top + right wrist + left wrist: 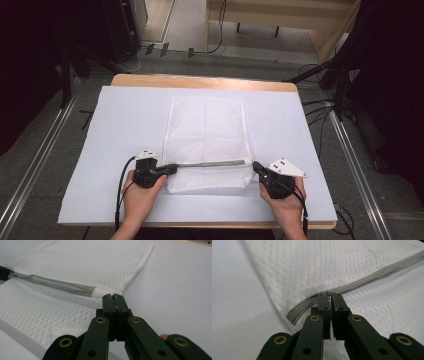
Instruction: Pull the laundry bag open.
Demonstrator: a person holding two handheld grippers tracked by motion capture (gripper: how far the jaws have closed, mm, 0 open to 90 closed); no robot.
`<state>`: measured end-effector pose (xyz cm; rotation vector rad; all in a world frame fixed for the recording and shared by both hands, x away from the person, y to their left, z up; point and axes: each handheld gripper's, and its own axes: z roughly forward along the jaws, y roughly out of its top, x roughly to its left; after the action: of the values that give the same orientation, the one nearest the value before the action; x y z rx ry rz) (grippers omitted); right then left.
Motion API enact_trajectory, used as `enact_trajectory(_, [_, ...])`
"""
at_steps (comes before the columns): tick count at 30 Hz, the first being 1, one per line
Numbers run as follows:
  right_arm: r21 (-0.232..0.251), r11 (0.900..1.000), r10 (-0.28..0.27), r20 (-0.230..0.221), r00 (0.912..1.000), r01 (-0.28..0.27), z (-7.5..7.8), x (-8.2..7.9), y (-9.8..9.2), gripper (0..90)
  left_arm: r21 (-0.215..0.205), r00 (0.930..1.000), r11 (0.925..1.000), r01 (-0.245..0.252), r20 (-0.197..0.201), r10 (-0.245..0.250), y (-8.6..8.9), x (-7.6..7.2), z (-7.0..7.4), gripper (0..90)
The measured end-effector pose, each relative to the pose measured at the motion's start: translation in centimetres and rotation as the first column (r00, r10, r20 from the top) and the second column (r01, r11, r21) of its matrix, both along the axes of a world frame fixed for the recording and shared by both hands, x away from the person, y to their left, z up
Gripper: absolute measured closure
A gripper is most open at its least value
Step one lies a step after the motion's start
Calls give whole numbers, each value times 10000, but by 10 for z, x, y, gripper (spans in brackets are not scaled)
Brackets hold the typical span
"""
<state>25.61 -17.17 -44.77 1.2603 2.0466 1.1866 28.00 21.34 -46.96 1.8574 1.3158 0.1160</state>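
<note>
A white mesh bag [207, 144] lies flat in the middle of the table [115, 150], its grey zipper [210, 163] running across near the person's edge. The left gripper [172, 168] has its jaws closed on the zipper's left end, where a small metal piece, probably the pull, shows between the tips in the left gripper view. The right gripper [256, 166] has its jaws pressed together at the bag's right edge beside the zipper's far end, seemingly pinching the fabric. Held so, one end is likely anchored while the other draws the zipper along.
</note>
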Motion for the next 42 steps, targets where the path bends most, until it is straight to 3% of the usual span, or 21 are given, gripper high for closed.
enact_trajectory(11, [-61,10000,-56,-27,10000,56,0,0,-3,900,276,9997,9994,-218,140,215,32,-12,7,877])
enact_trajectory(18, [-27,10000,-24,-34,10000,24,2,-2,0,900,112,9986,9991,-417,342,413,36,-14,4,861])
enact_trajectory(19, [-68,10000,-32,9,10000,32,2,-3,1,900,-82,9968,9983,-571,548,575,39,-15,4,800])
enact_trajectory(21, [-9,9998,180,100,9998,-180,3,-5,2,900,-242,9943,9969,-750,737,766,41,-16,4,550])
enact_trajectory(22, [-9,9998,180,100,9998,-180,3,-5,2,900,-360,9920,9956,-864,888,893,43,-18,5,550])
enact_trajectory(23, [-6,9995,302,120,9995,-302,3,-5,3,900,-420,9876,9933,-1075,1105,1115,49,-21,8,415])
enact_trajectory(29, [11,9997,239,21,9997,-239,-2,-3,2,900,-278,9755,9900,-1386,1684,1413,59,-29,11,208])
enact_trajectory(32, [28,9999,116,11,9999,-116,-2,-2,0,896,-263,9743,9906,-1341,1792,1366,64,-33,12,142])
enact_trajectory(38, [475,9988,95,-185,9998,-86,-3,1,-14,574,-80,9721,9939,-1103,2074,1095,74,-40,16,136])
enact_trajectory(39, [475,9988,95,-185,9998,-86,-3,1,-14,574,-17,9699,9931,-1170,2150,1146,76,-41,16,136])
enact_trajectory(42, [466,9988,-164,-138,9998,170,-2,3,-22,445,191,9665,9918,-1261,2278,1185,82,-43,17,134])
